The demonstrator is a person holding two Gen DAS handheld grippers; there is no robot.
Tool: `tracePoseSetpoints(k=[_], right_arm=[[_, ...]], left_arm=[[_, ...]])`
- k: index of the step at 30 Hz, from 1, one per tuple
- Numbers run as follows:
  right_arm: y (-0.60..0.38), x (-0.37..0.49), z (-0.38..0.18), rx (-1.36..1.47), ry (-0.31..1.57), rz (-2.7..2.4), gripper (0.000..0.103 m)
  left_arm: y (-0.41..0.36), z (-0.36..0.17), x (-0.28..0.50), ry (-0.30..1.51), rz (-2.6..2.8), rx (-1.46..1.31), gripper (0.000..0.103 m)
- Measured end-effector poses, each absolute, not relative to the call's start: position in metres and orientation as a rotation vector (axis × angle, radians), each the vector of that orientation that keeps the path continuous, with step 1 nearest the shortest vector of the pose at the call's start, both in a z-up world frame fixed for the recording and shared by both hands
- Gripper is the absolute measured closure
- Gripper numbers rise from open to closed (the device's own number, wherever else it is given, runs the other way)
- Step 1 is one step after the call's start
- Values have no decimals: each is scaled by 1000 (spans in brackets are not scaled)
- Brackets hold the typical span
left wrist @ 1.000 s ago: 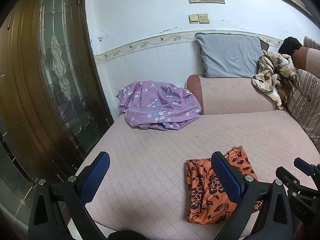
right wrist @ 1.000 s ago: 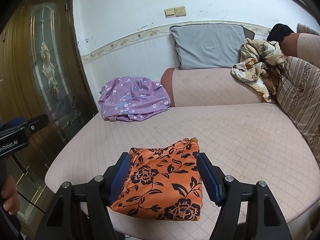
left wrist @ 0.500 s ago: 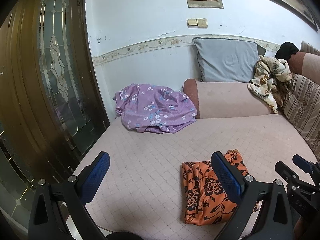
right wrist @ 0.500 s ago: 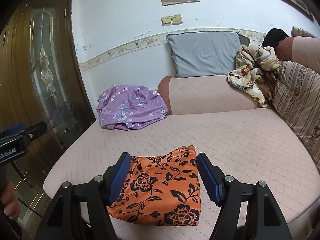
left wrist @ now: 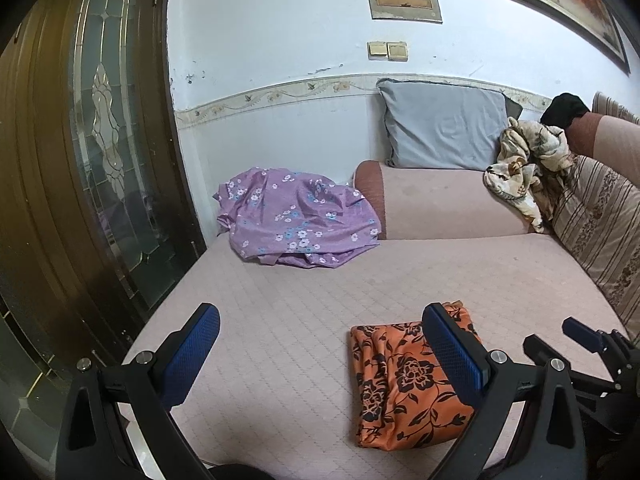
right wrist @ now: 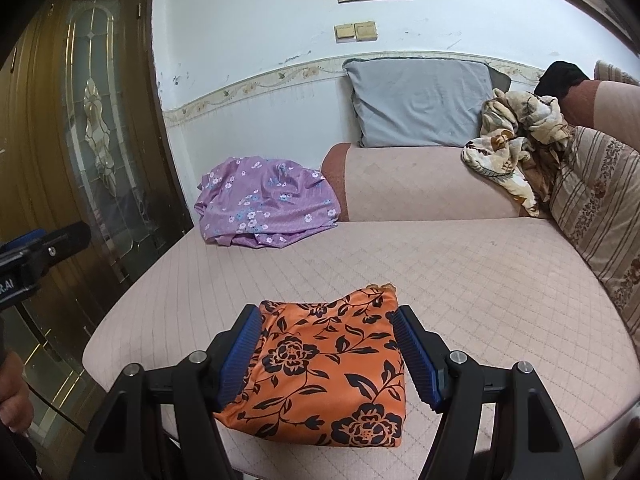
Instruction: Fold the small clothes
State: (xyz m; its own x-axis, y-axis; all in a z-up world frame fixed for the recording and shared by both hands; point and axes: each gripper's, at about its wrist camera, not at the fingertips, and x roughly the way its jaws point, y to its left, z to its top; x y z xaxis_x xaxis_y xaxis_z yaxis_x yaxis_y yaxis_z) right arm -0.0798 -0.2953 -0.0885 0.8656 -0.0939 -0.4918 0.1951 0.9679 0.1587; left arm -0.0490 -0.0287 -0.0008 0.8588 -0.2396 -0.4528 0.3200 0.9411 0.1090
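Observation:
A folded orange cloth with black flowers (right wrist: pixel 328 368) lies flat near the front edge of the pink quilted sofa seat (right wrist: pixel 460 272). My right gripper (right wrist: pixel 327 316) hovers over it, open, with a blue pad at each side of the cloth and neither pressing on it. My left gripper (left wrist: pixel 320 316) is open over bare seat, and the orange cloth (left wrist: pixel 404 380) lies partly behind its right finger. A crumpled purple flowered garment (left wrist: pixel 296 220) sits at the seat's back left. A beige patterned garment (left wrist: pixel 524 164) is heaped at the back right.
A grey pillow (left wrist: pixel 444 124) leans on the wall above the padded armrest (left wrist: pixel 440 204). A striped cushion (left wrist: pixel 600 216) lines the right side. A dark wooden door with glass (left wrist: pixel 100 140) stands close on the left. A hand (right wrist: pixel 14 396) shows at the lower left.
The left wrist view has swung slightly, so the room sits a little further left and lower. The orange cloth has not moved, and both grippers have stayed open.

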Motion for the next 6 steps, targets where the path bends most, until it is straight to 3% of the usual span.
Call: tracePoseSetpoints(k=[6], right_arm=[[-295,-77,-93,215,518,-151,31]], left_arm=[[-31,-9,-45,438,-277,190,2]])
